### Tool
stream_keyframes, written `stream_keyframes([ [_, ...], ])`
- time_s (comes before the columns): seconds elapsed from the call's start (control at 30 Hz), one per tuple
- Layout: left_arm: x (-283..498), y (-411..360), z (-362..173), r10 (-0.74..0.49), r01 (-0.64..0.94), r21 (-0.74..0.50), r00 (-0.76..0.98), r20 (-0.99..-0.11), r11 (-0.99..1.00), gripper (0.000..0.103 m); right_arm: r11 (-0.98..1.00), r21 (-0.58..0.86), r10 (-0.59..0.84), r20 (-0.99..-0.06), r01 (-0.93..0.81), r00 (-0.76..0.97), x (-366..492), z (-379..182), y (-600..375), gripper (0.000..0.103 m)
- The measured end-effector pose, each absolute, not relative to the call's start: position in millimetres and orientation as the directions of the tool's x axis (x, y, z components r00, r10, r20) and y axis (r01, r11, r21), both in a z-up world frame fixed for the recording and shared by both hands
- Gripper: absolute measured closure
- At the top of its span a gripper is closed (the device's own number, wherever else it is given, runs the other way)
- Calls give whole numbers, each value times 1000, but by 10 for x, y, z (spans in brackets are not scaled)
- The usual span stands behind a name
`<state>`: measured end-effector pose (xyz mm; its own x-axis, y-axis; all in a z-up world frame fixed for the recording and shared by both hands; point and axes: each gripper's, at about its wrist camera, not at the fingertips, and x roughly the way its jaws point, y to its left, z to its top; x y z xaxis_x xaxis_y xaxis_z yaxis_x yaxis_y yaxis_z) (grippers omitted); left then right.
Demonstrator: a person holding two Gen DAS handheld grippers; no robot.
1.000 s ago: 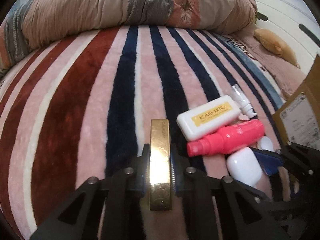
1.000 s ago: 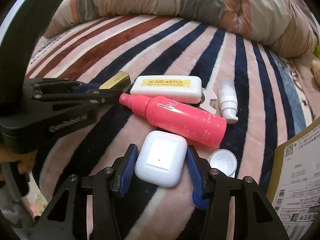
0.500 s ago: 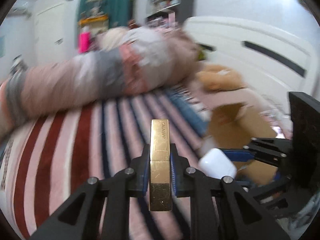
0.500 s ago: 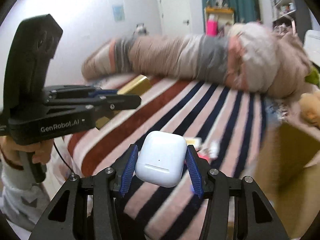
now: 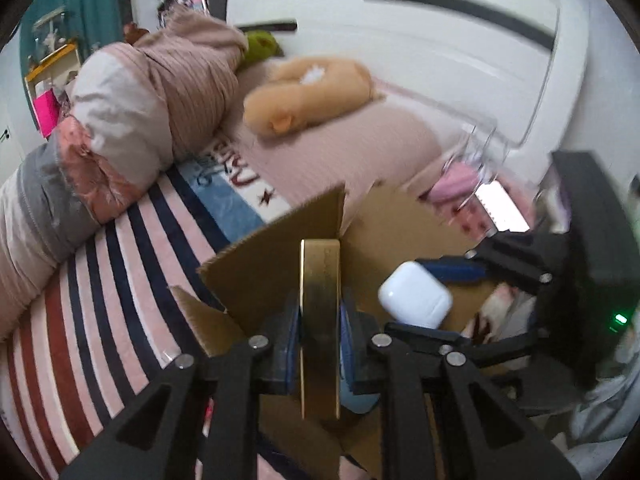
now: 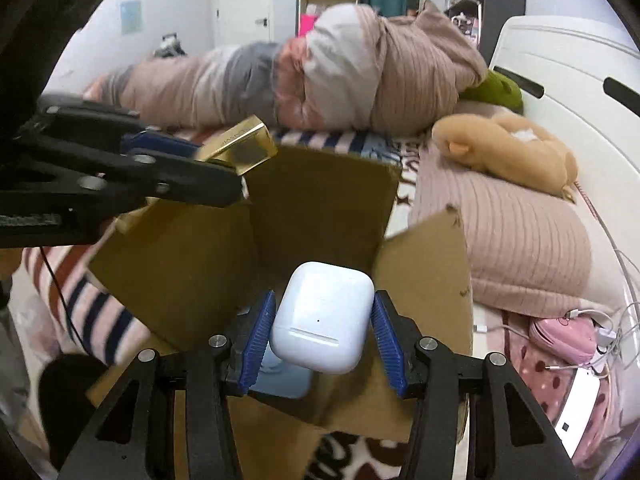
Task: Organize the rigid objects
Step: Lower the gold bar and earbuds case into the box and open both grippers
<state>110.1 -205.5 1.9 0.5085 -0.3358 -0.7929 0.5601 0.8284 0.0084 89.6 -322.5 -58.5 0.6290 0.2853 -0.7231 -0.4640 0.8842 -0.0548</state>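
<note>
Both grippers have swung from the striped bed to the open cardboard box [image 6: 320, 208]. The left gripper [image 5: 320, 320] clamps the gold case [image 5: 320, 304]; the right gripper [image 6: 323, 332] pinches the white earbud case [image 6: 326, 316]. Both hang over the mouth, probably for dropping. Raised flaps [image 6: 424, 272] crowd the sides, so little room.

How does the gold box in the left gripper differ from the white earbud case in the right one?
The gold box is long, flat-sided, sharp-edged and shiny; the white earbud case is short, rounded and smooth. The box juts far past the left gripper; the case sits mostly within the right gripper. Both are clamped above the open cardboard box.
</note>
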Motion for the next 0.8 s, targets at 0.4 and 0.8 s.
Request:
stream_keyframes([
  [0.4, 1209, -1987, -145, -276, 520, 47, 526, -805, 853, 70, 887, -109, 242, -719, -449, 651, 953, -684, -3228, 55],
  [0.8, 813, -1183, 302, -283, 418, 20, 648, -707, 908, 50, 863, -97, 304, -684, -495, 663, 754, -341, -2885, 55],
])
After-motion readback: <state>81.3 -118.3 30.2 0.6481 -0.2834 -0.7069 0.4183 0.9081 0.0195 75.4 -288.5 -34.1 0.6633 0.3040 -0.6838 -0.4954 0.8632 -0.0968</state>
